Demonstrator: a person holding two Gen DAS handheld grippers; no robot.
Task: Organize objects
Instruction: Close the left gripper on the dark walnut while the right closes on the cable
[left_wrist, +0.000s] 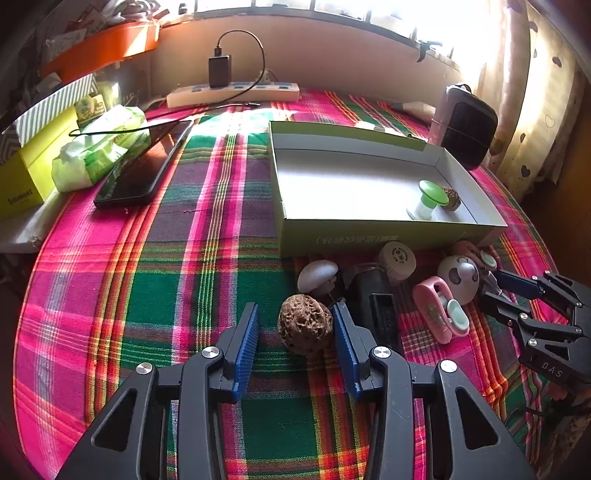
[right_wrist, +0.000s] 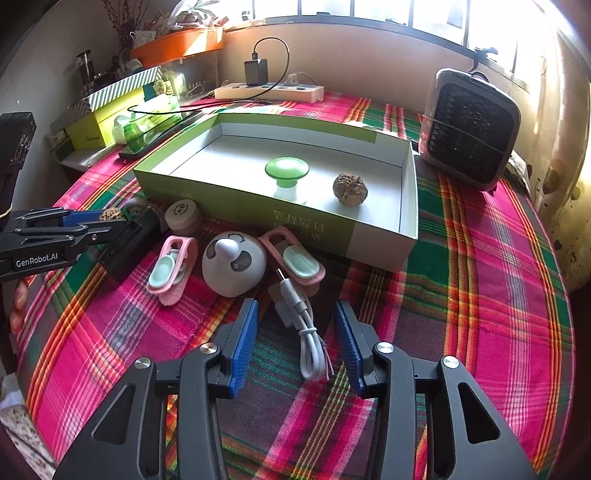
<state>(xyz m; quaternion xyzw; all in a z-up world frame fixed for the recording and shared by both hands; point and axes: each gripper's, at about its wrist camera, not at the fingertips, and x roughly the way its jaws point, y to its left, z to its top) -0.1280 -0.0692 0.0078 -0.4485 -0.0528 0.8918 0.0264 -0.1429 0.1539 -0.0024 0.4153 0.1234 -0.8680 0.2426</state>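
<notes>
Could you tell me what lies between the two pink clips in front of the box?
A white panda-faced dome sits between the left pink clip and the right one, seen best in the right wrist view.

My right gripper (right_wrist: 295, 328) stands apart around the coiled white cable (right_wrist: 308, 339) on the plaid cloth (right_wrist: 480, 295), pads clear of it. In the open box (right_wrist: 408, 206), a green knob (right_wrist: 287, 171) and a walnut (right_wrist: 350, 189) sit near its front wall.
</notes>
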